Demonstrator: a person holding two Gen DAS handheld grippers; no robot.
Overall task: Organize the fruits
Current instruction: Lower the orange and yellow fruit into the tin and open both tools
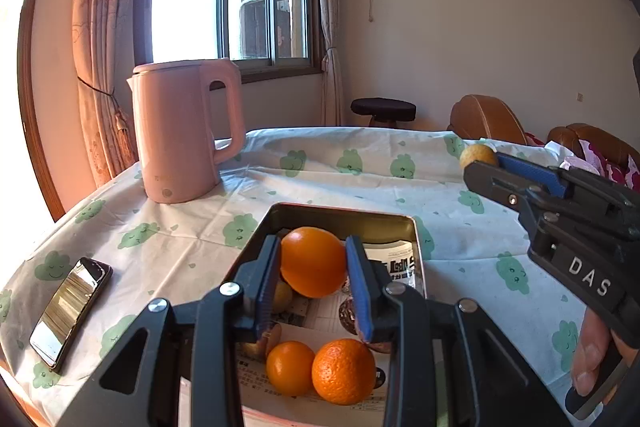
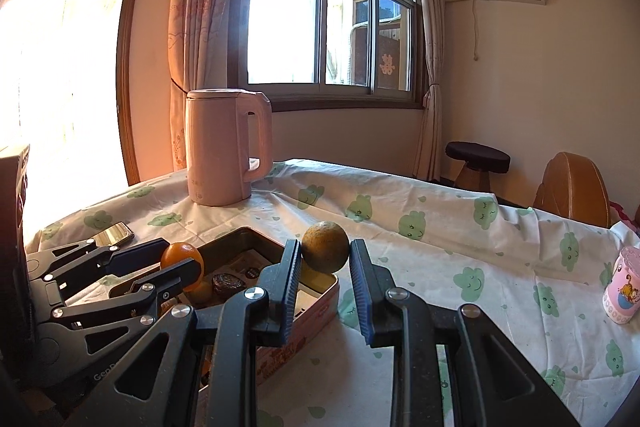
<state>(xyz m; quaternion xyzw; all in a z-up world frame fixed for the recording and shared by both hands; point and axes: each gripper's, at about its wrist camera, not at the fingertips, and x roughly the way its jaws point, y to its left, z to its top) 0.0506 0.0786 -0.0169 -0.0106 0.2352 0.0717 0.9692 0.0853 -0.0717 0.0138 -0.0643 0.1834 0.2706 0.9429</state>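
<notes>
My left tool (image 1: 313, 263) pinches an orange (image 1: 313, 261) between its blue ribbed pads, and my right tool (image 2: 325, 259) pinches a duller, yellow-brown fruit (image 2: 325, 247). Both fruits hang above the worktop (image 2: 440, 267).

What matters is where the tin (image 1: 344, 217) lies from each tool. Under my left tool it sits directly below and just ahead, so that orange has only to go down. From my right tool the tin lies to the left and a little lower, its near corner just beside my left pad. The left hand is plainly the nearer one. The tin's long axis runs away from me towards the kettle (image 1: 186, 131).

The tin is a shallow metal rectangle with rounded corners, lined with printed paper. In it lie two smaller oranges (image 1: 320, 369) with pitted, glossy peel, and some dark round pieces I cannot identify. The cloth is thin, creased and printed with green clouds. A glossy phone (image 1: 70, 311) lies left of the tin.
</notes>
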